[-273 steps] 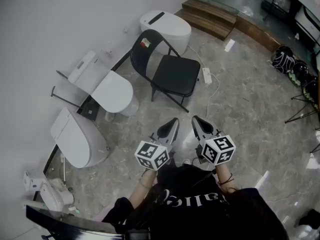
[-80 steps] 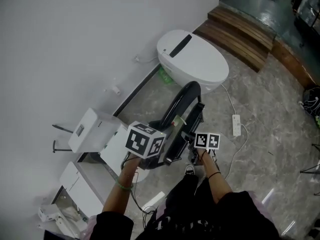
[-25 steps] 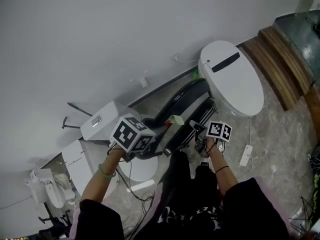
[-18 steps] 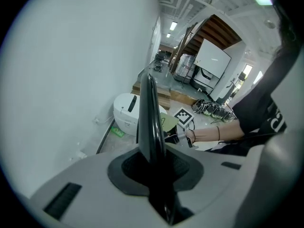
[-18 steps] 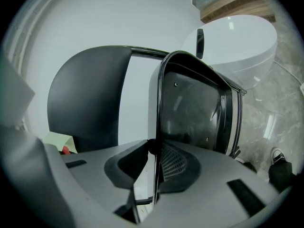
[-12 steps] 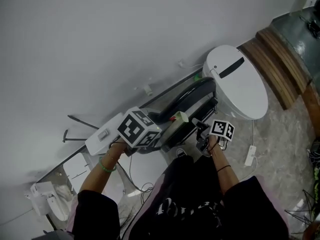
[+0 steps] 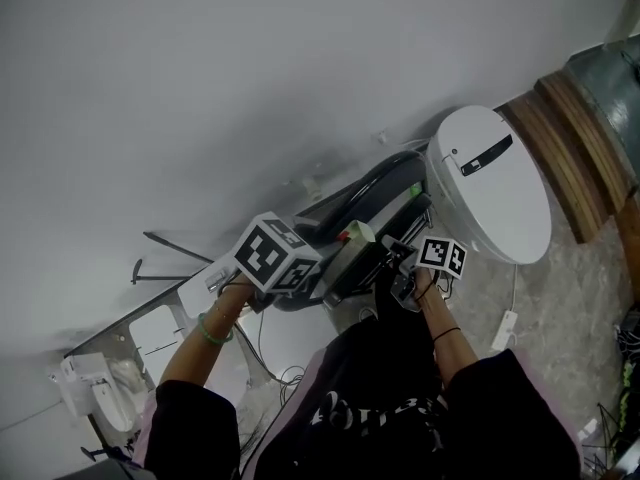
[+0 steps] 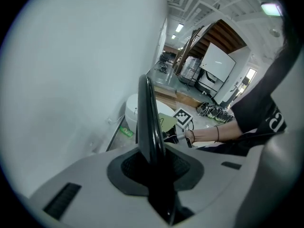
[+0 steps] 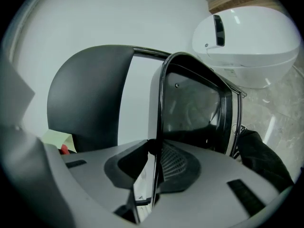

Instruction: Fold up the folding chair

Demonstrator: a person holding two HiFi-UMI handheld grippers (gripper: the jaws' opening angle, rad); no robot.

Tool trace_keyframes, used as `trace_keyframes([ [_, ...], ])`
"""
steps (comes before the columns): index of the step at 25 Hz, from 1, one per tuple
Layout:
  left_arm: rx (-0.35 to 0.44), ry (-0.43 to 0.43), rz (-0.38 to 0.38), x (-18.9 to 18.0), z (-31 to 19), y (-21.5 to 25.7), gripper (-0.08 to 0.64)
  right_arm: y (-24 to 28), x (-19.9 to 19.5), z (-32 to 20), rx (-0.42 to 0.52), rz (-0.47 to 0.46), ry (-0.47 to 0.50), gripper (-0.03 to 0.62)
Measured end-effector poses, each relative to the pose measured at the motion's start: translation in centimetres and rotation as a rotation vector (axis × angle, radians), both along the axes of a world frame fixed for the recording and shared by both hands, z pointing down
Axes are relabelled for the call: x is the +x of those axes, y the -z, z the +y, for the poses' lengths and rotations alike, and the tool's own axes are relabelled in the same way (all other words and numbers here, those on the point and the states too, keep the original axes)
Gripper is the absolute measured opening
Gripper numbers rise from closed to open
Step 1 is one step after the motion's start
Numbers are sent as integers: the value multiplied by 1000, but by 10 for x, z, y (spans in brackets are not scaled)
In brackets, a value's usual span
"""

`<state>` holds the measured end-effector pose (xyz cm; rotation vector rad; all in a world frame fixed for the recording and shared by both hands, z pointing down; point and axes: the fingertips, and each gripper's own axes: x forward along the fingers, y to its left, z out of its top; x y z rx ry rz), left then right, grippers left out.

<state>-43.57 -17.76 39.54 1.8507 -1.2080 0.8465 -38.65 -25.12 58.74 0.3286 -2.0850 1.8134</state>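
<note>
The black folding chair point(image 7: 372, 186) is folded flat and held off the floor near the white wall. My left gripper point(image 7: 318, 272) is shut on the edge of its curved backrest point(image 8: 149, 120), which runs up between the two pads. My right gripper point(image 7: 400, 268) is shut on the thin metal frame tube point(image 9: 160, 103) beside the seat's underside point(image 9: 197, 103). In the right gripper view the backrest point(image 9: 88, 94) fills the left side. A green tag with a red spot point(image 7: 352, 234) sits on the chair between the two grippers.
A white toilet point(image 7: 492, 183) stands just right of the chair, close to the wall point(image 7: 200, 78). White toilet parts point(image 7: 160, 333) lie at lower left. A wooden step point(image 7: 585, 133) and a power strip point(image 7: 503, 325) are at the right.
Both grippers have carried the folded chair sideways, closer to the wall and the toilet. Neither grip has changed.
</note>
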Motion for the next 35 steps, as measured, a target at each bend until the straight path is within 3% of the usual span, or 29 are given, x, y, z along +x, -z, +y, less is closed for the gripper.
trace_keyframes([
  [8,-37,86,-12,-58,-53,-6,72,-10,-70,-51,-50,5,94,74],
  [15,-58,105,-51,-104,-99,-12,72,-16,-124,-95,-88,-5,133,74],
  [25,-110,98,-40,-167,-171,-26,72,-36,-190,-159,-112,17,108,77],
  [35,-132,54,-72,-199,-207,-28,72,-35,-220,-195,-115,-4,52,77],
])
